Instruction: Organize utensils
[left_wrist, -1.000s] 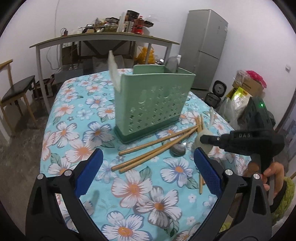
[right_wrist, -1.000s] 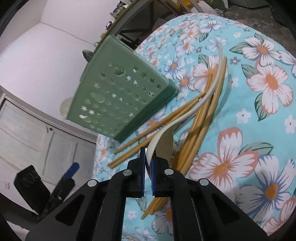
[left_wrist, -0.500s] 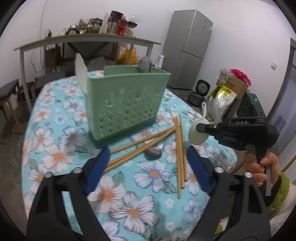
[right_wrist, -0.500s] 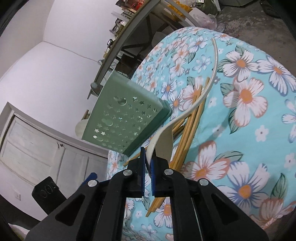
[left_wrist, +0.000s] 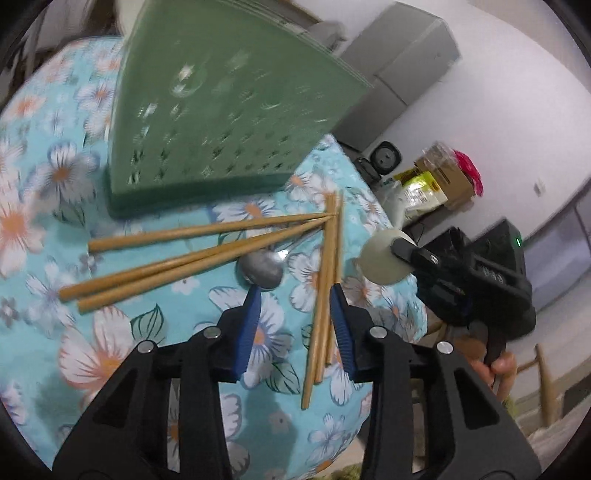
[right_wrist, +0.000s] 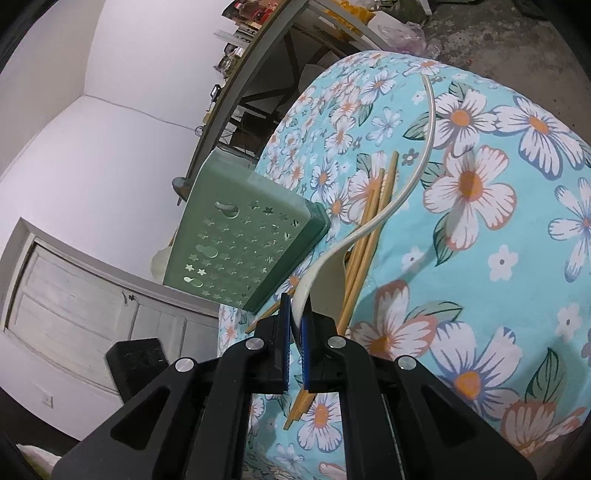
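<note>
**White spoon held in the right claw, left claw astride a chopstick pair**

We see a table (left_wrist: 44, 206) covered by a turquoise cloth printed with white and orange flowers. On it stands the pale green perforated plastic utensil holder (left_wrist: 221, 110), its wall punched with stars; the right wrist view shows it too (right_wrist: 243, 243).

In front of the holder lie several long bamboo chopsticks (left_wrist: 192, 258), fanned flat on the cloth, their far ends meeting near the table edge. Two more chopsticks (left_wrist: 325, 295) lie side by side, running toward the left claw.

The left claw (left_wrist: 295, 325) is open, its blue pads either side of that pair; the right pad sits just beside them, and we cannot tell whether it touches. A small grey metal spoon bowl (left_wrist: 260, 271) lies at the tip of the left pad.

The right claw (right_wrist: 295, 347) is clamped on the bowl of a cream-white plastic spoon (right_wrist: 406, 177), held above the table, its thin curved handle pointing away.
</note>
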